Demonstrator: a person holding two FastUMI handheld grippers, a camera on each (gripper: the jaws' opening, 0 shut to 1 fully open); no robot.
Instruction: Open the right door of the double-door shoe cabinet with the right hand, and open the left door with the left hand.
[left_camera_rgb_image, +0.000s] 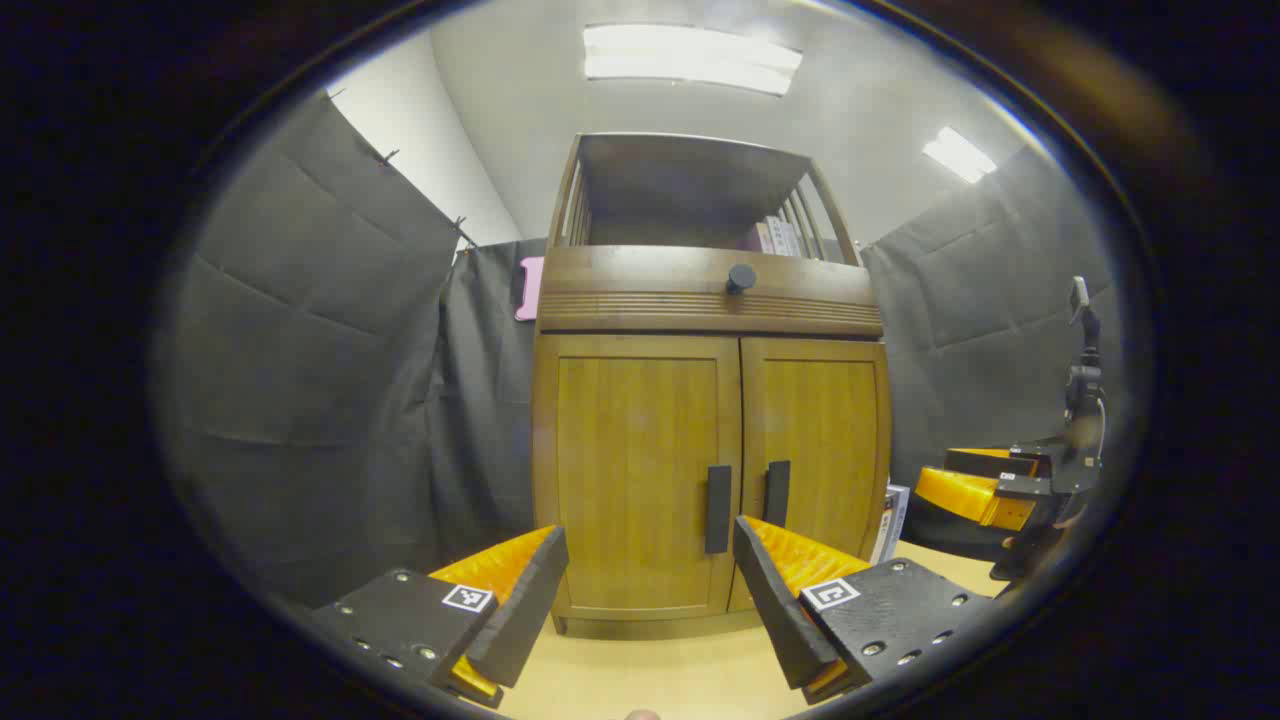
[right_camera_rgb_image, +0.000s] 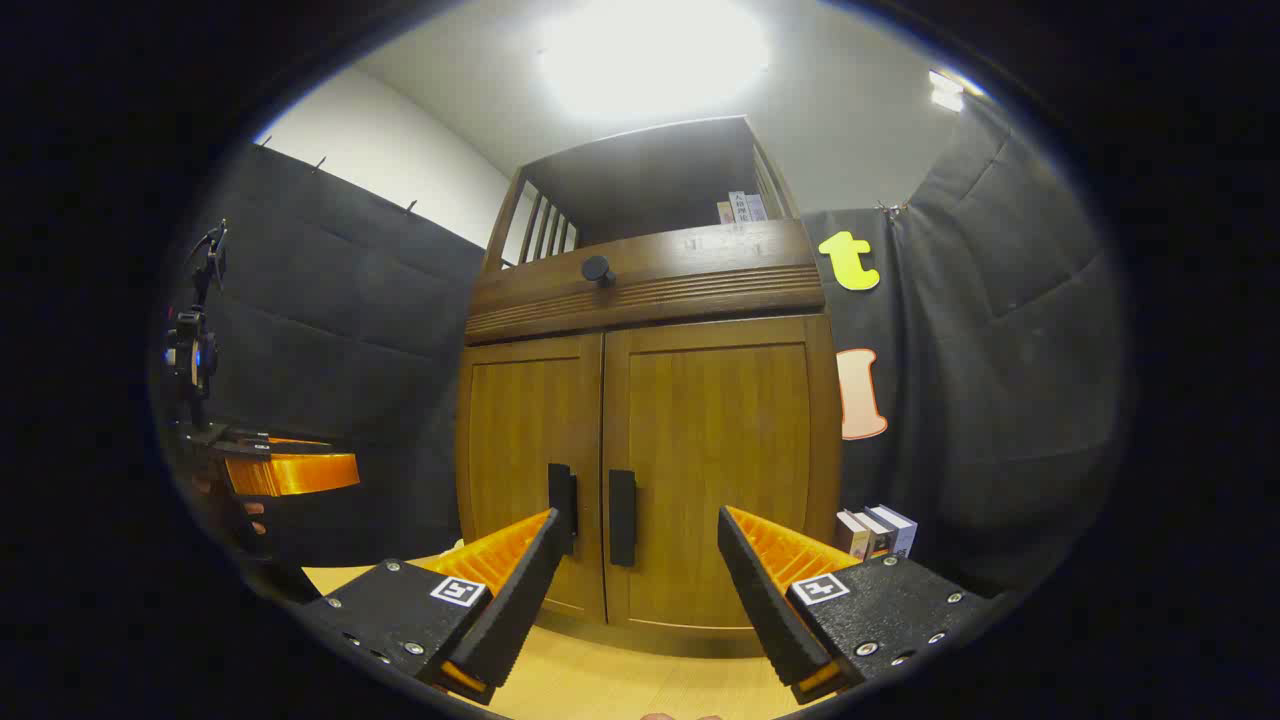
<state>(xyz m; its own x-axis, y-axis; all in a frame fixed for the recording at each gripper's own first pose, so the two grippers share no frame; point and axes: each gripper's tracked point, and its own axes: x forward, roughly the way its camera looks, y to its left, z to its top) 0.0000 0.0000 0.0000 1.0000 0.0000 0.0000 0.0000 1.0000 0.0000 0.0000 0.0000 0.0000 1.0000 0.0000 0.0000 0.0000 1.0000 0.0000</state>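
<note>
The shoe cabinet (left_camera_rgb_image: 712, 470) stands on the pale desk (left_camera_rgb_image: 650, 670) against the black cloth wall, straight ahead of both tongs. Its 2 doors are shut, meeting at a thin centre seam. The left door (left_camera_rgb_image: 635, 470) and the right door (left_camera_rgb_image: 820, 450) each carry 1 dark upright handle beside that seam: the left handle (left_camera_rgb_image: 717, 508) and the right handle (left_camera_rgb_image: 777, 492). In the right gripper view the same parts appear as the left door (right_camera_rgb_image: 530, 460), the right door (right_camera_rgb_image: 715, 460), the left handle (right_camera_rgb_image: 561, 508) and the right handle (right_camera_rgb_image: 622, 517).

Above the doors runs a ribbed drawer front with a round dark knob (left_camera_rgb_image: 741, 277), and above that an open shelf with slatted sides holds a few books (left_camera_rgb_image: 775, 237).

The left tongs (left_camera_rgb_image: 650, 570) are spread wide, gripping nothing, held in front of the left door and short of its handle. The right tongs (right_camera_rgb_image: 640, 560) are likewise wide and empty, facing the centre seam with both handles between their fingers in the view, apart from the doors. The right tongs also show at the right edge of the left gripper view (left_camera_rgb_image: 985, 490).

A small stack of books (right_camera_rgb_image: 875, 532) stands on the desk just beside the cabinet's right side.
</note>
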